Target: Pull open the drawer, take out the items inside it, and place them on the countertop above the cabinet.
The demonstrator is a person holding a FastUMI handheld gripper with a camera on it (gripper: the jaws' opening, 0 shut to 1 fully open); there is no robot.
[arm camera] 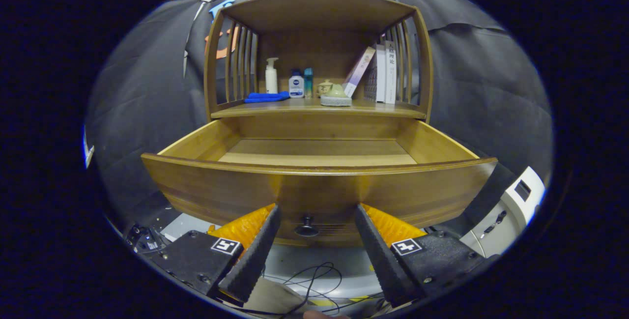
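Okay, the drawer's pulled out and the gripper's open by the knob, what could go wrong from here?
1. The gripper is open with the knob between its fingers, low against the drawer front; rising carelessly could knock that panel.
2. The visible drawer floor looks bare; items may hide behind the front, so reaching in would be blind.
3. The countertop is crowded: a leaning book and bottles could topple.

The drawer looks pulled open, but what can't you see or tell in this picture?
- Drawer floor: in the gripper view its tall front panel hides the near part, so any items lying there can't be seen.
- Book spines on the countertop: print too small to read.
- Small bottles beside the blue cloth: too small to identify.
- Hand-held gripper: fingers open around the knob; contact can't be judged.
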